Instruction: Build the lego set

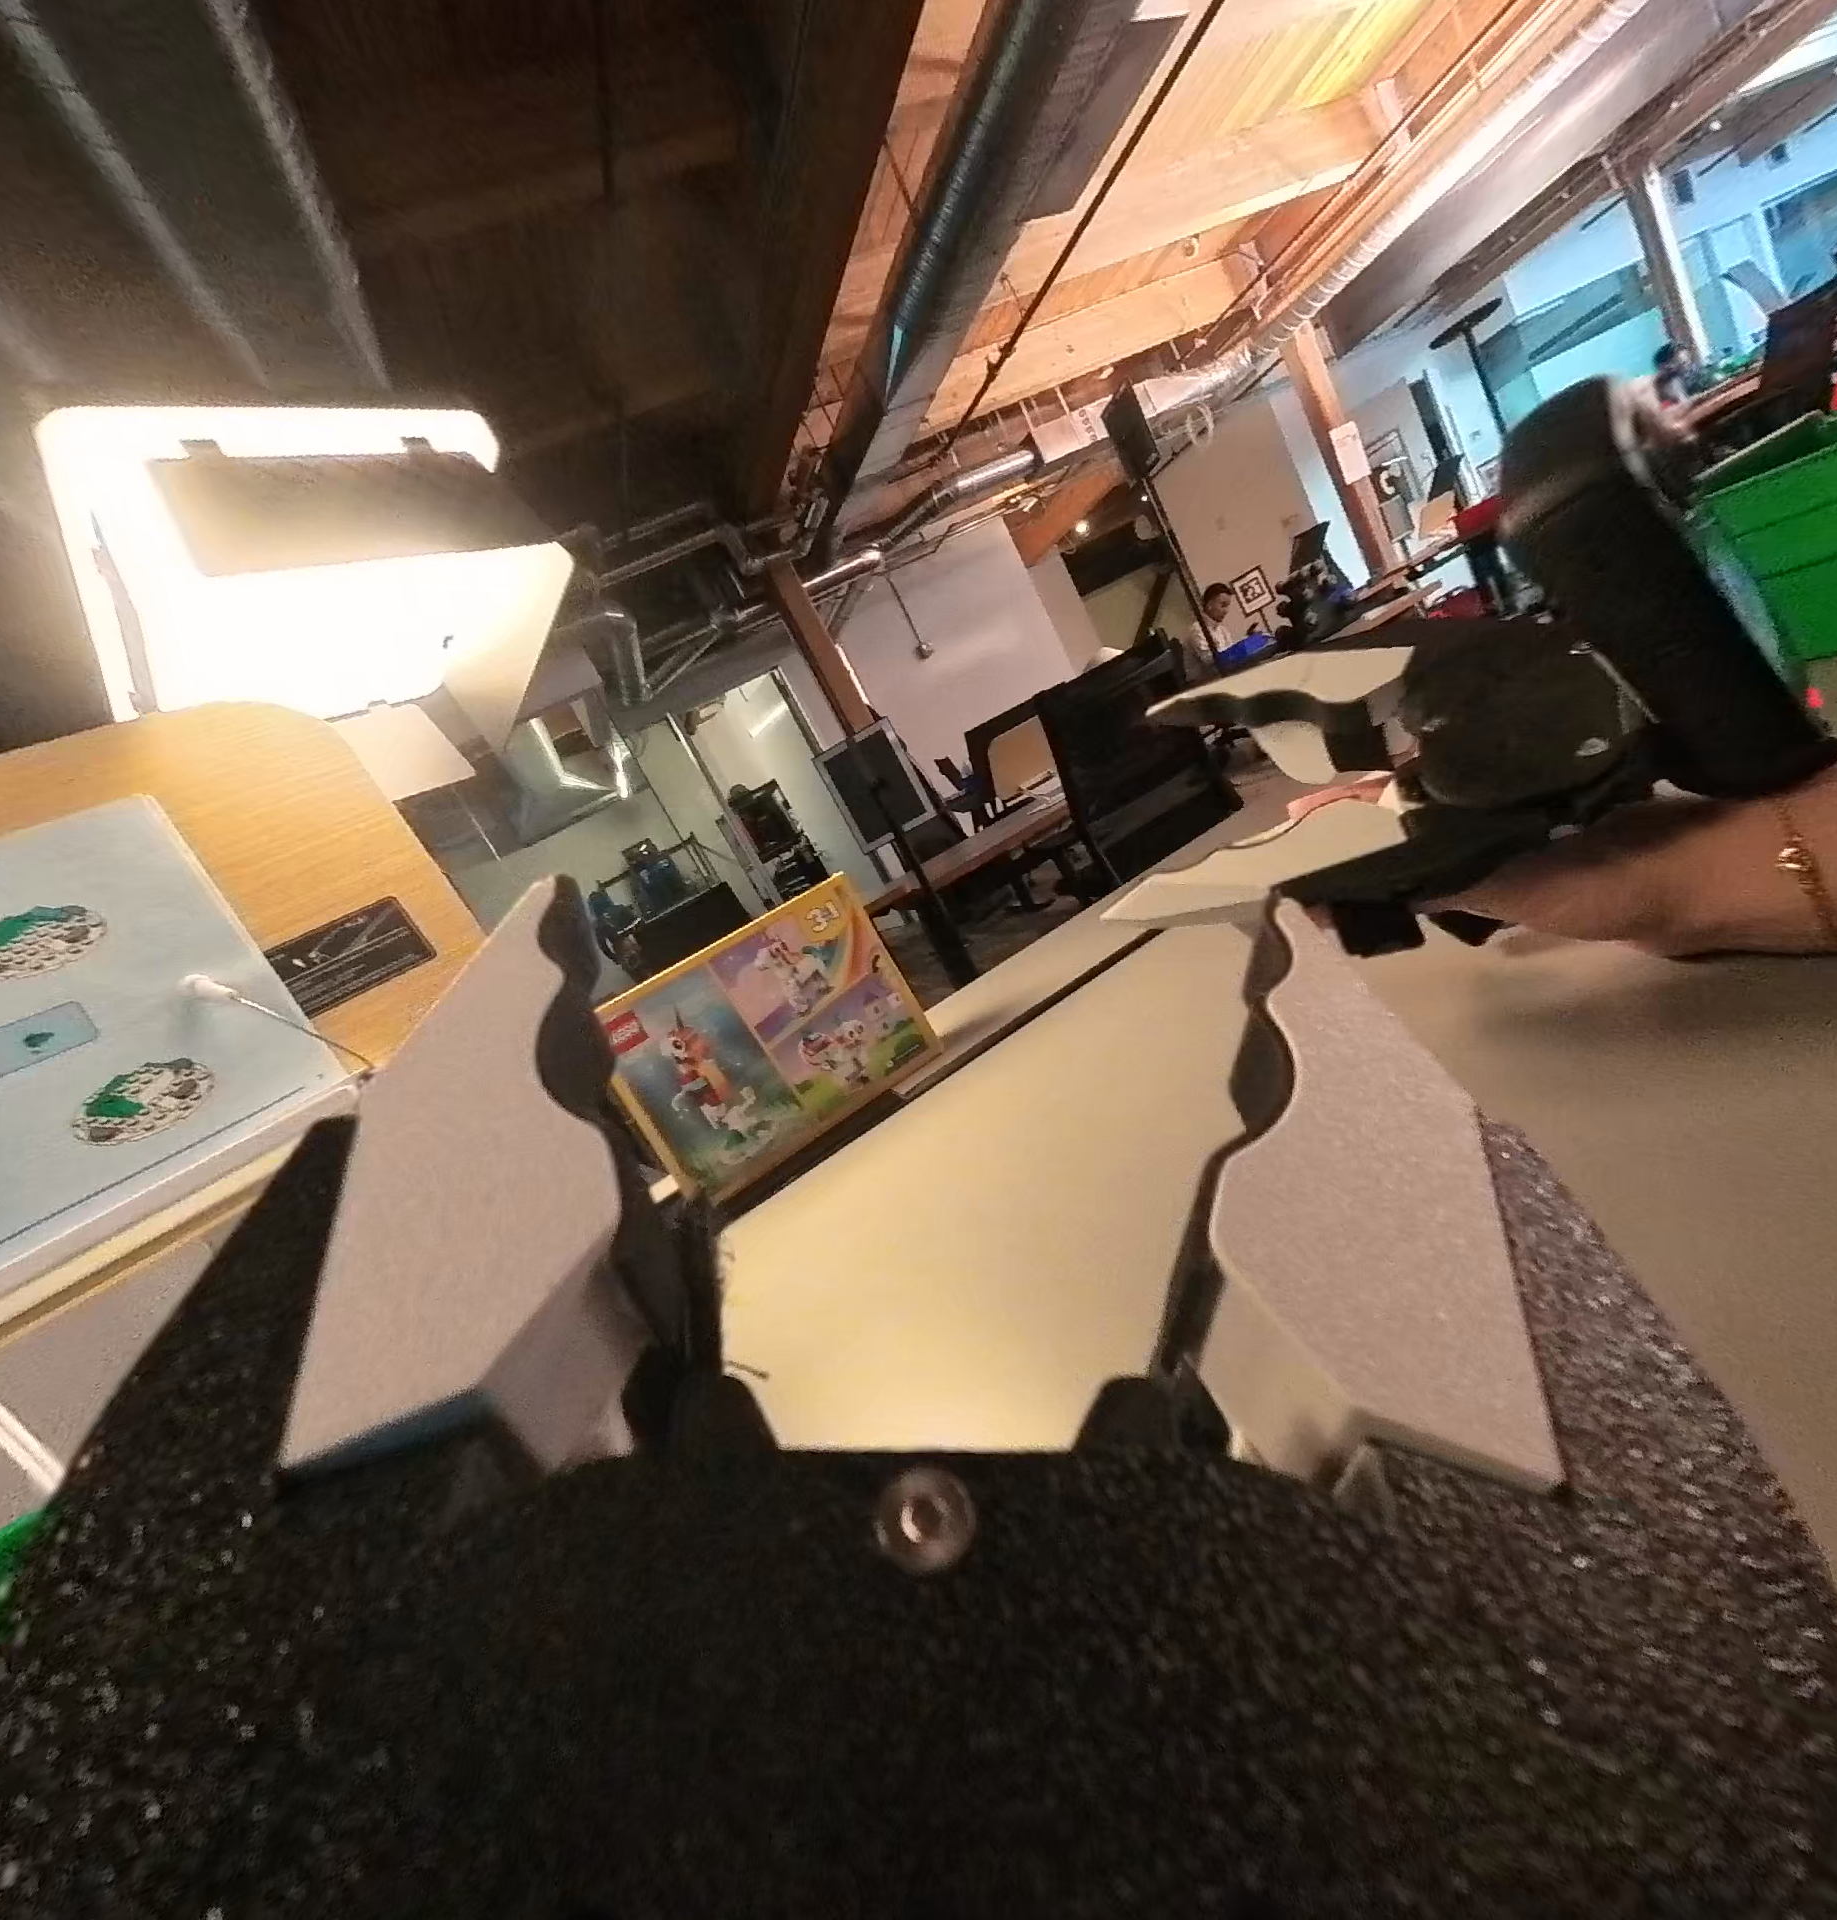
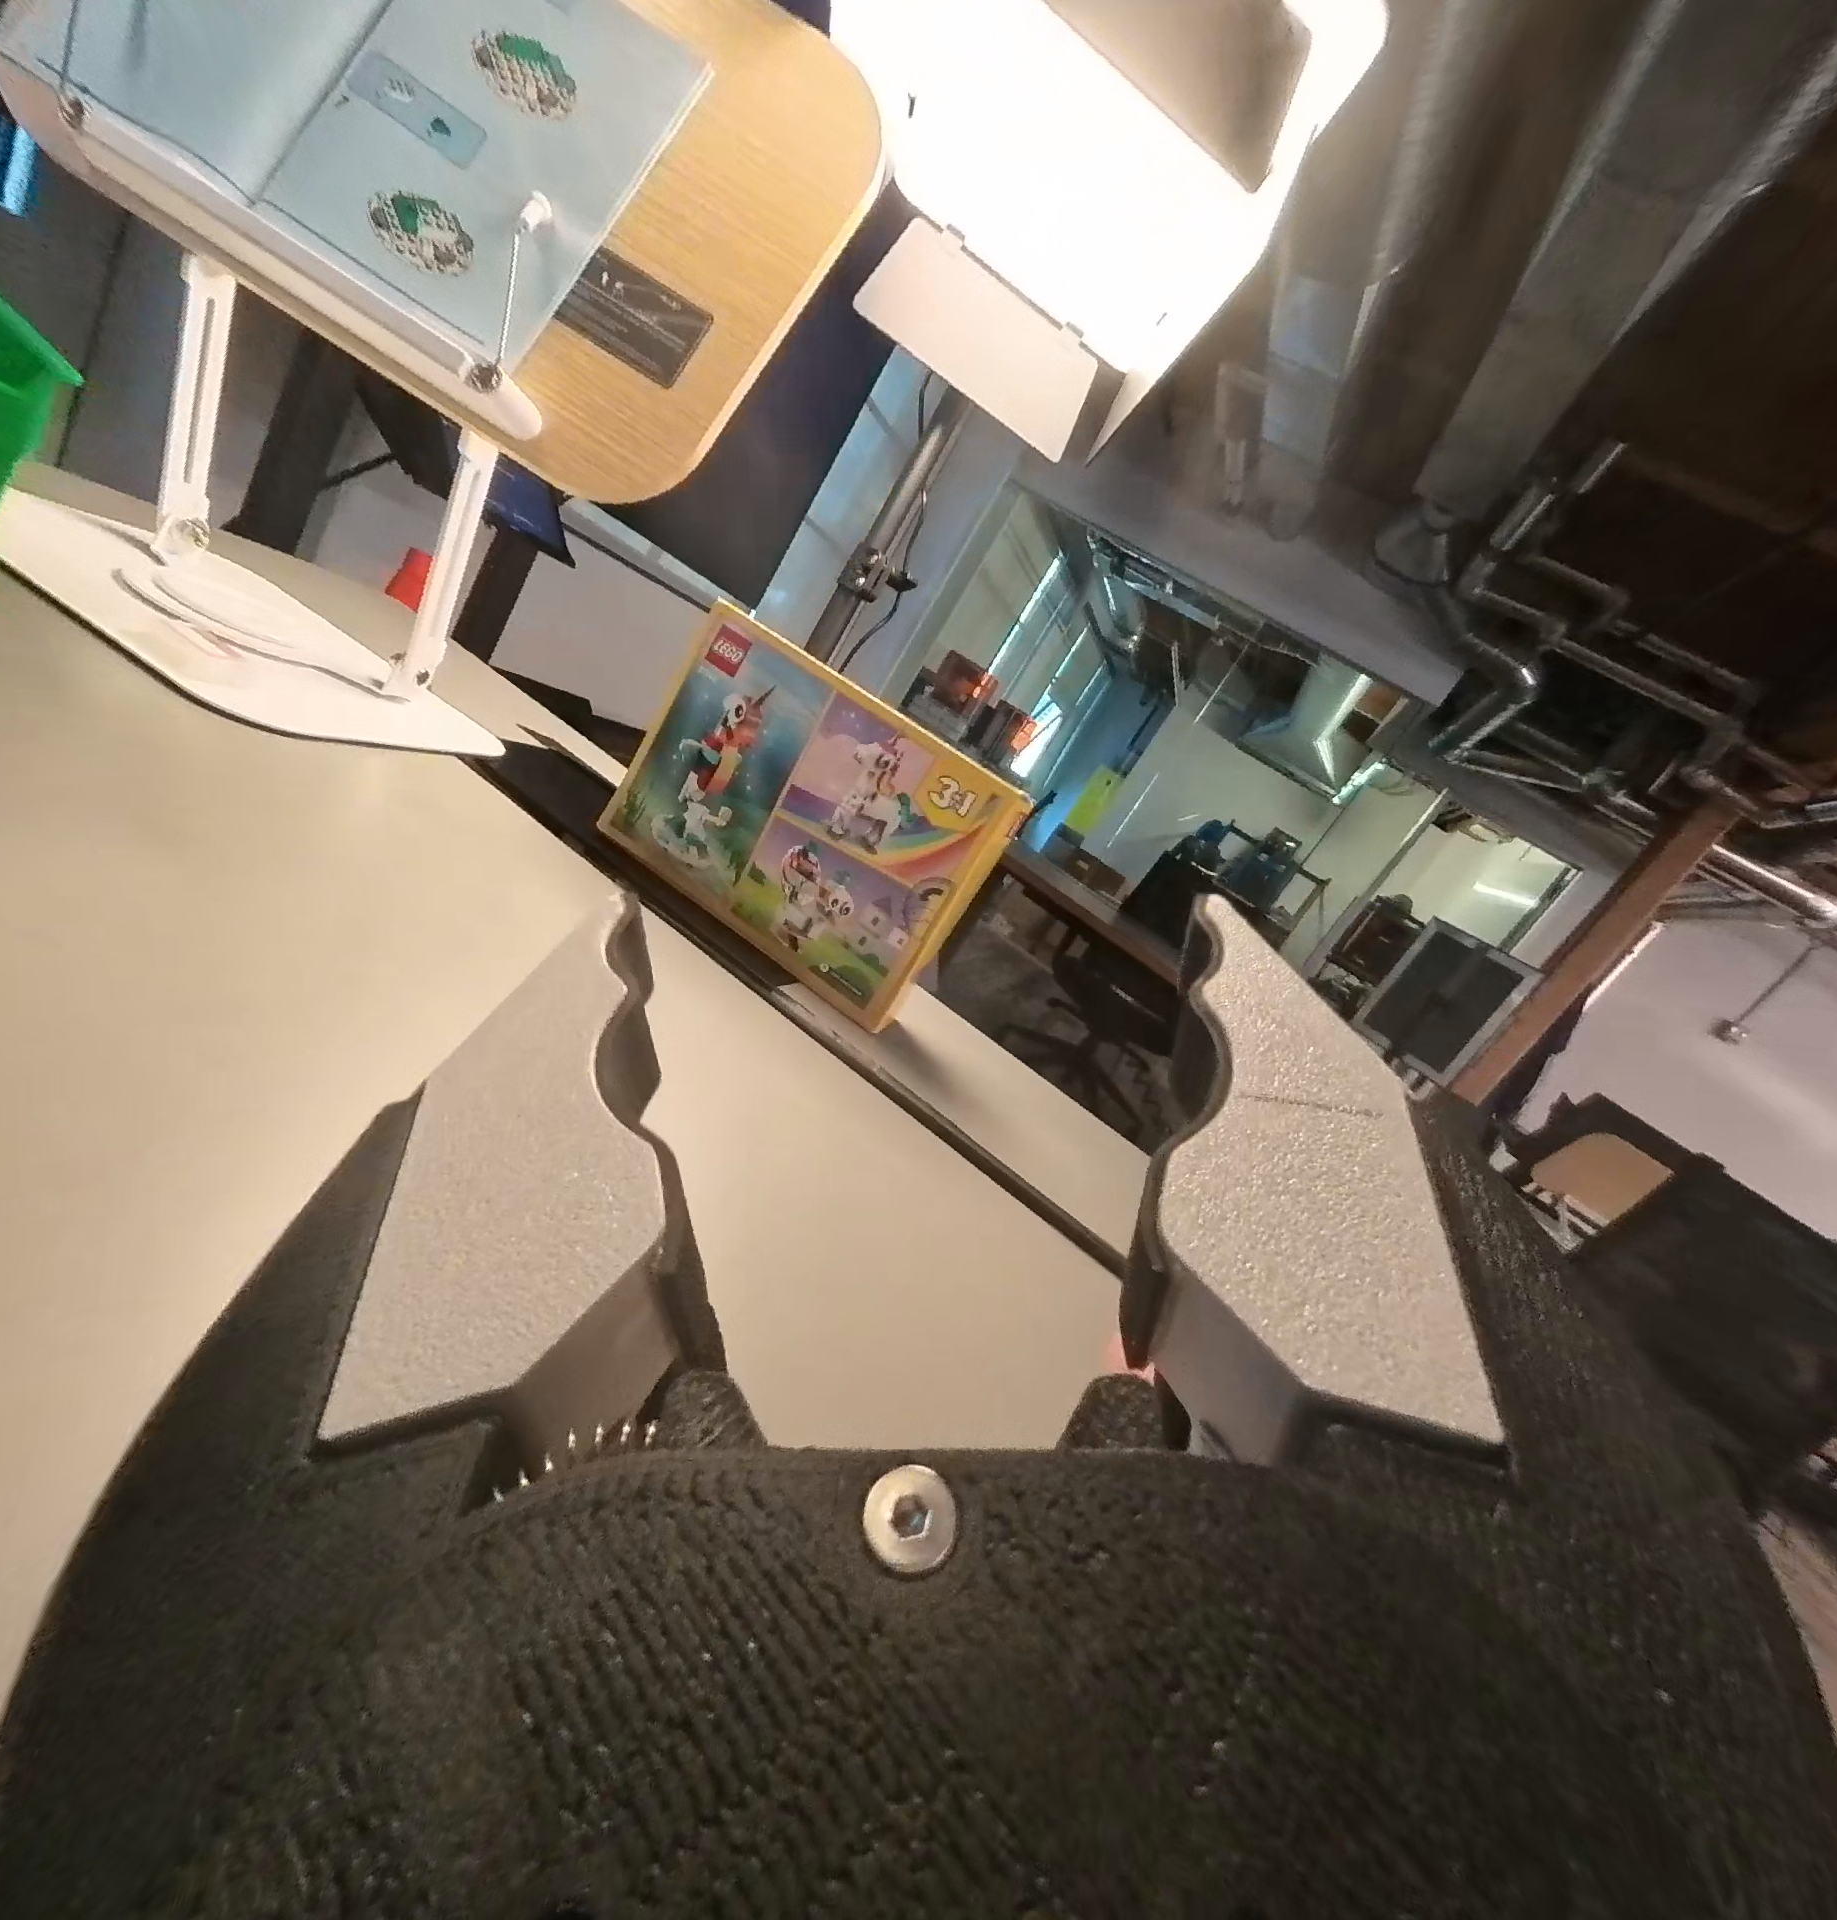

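**Both jaws spread, box standing at the bench's far edge**

My left gripper (image 1: 914, 987) has its jaws released wide with nothing between them, and my right gripper (image 2: 909, 997) is the same: spread, holding nothing. From the left wrist view the right gripper (image 1: 1184, 810) shows off to the side, low over the bench, a hand (image 1: 1620, 894) with a thin bracelet behind it.

The lego box (image 2: 815, 816) stands upright on its long edge at the far edge of the bench (image 2: 218, 987), close to a dark seam that crosses the surface. It is yellow-rimmed, its front split into three colourful pictures of toy animals. It looks closed, though I cannot tell whether it is sealed.

Toward the far left corner a wooden stand (image 2: 685, 260) on white legs holds a pale blue instruction sheet (image 2: 374, 177) with drawings of round studded plates. A green bin (image 2: 0, 416) sits at the left edge. A bright lamp (image 2: 1080, 135) glares overhead. Between my jaws and the box the grey surface is open.
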`<state>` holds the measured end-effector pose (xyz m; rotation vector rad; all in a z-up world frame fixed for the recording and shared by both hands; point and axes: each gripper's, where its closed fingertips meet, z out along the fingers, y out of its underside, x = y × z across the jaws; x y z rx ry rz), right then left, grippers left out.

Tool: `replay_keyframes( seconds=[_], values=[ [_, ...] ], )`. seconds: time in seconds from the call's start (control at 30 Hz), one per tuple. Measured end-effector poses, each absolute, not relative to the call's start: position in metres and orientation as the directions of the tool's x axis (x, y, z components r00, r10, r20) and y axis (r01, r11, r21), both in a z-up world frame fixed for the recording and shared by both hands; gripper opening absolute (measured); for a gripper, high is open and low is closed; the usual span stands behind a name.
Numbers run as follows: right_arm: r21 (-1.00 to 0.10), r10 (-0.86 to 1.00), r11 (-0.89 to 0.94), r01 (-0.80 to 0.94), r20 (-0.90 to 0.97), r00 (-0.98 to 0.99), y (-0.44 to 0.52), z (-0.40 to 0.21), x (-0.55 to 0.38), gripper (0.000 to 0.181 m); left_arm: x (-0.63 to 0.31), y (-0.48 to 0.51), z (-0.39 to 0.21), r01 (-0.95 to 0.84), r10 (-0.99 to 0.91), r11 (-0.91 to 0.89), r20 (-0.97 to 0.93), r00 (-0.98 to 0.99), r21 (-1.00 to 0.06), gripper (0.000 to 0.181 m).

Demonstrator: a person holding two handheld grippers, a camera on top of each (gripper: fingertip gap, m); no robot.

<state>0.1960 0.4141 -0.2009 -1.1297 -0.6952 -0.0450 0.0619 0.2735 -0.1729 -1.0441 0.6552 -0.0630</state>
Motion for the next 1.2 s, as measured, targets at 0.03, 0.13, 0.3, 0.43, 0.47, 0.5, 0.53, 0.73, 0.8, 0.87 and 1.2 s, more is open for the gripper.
replay_keyframes(
  seconds=[0.03,0.13,0.3,0.43,0.47,0.5,0.53,0.73,0.8,0.87,1.2],
  values=[
    [-0.810,0.299,0.445,0.382,0.537,0.789,0.415,-0.202,0.197,0.100,0.064,0.273,-0.174,-0.253,-0.355,0.520,-0.475,0.805,-0.816,0.120],
    [-0.798,0.280,0.443,0.408,0.556,0.783,0.416,-0.203,0.198,0.099,0.070,0.271,-0.175,-0.255,-0.365,0.526,-0.486,0.794,-0.811,0.120],
    [-0.791,0.286,0.452,0.413,0.567,0.773,0.414,-0.203,0.195,0.098,0.076,0.267,-0.174,-0.257,-0.374,0.539,-0.501,0.780,-0.802,0.119],
    [-0.782,0.298,0.469,0.411,0.578,0.759,0.410,-0.202,0.189,0.096,0.074,0.268,-0.176,-0.275,-0.365,0.538,-0.514,0.776,-0.797,0.117],
    [-0.778,0.301,0.476,0.410,0.582,0.755,0.408,-0.202,0.188,0.096,0.073,0.268,-0.175,-0.274,-0.368,0.532,-0.510,0.778,-0.801,0.116],
    [-0.775,0.305,0.482,0.410,0.586,0.751,0.407,-0.202,0.186,0.096,0.072,0.268,-0.174,-0.269,-0.372,0.523,-0.501,0.781,-0.809,0.115],
    [-0.770,0.307,0.488,0.411,0.592,0.745,0.405,-0.201,0.184,0.096,0.070,0.265,-0.169,-0.264,-0.372,0.521,-0.495,0.785,-0.811,0.113],
    [-0.701,0.264,0.548,0.456,0.663,0.700,0.394,-0.186,0.170,0.093,0.018,0.231,-0.077,-0.141,-0.387,0.436,-0.326,0.862,-0.889,0.088],
    [-0.693,0.280,0.570,0.441,0.668,0.689,0.391,-0.175,0.153,0.089,-0.027,0.235,-0.047,-0.122,-0.344,0.400,-0.272,0.899,-0.908,0.083],
    [-0.695,0.342,0.599,0.398,0.671,0.658,0.391,-0.161,0.120,0.087,-0.075,0.253,-0.028,-0.120,-0.312,0.347,-0.236,0.920,-0.930,0.079],
    [-0.735,0.587,0.546,0.402,0.678,0.442,0.456,-0.116,-0.091,0.035,-0.292,0.461,-0.102,-0.135,0.048,-0.212,-0.148,0.988,-0.968,0.066]
  ],
)
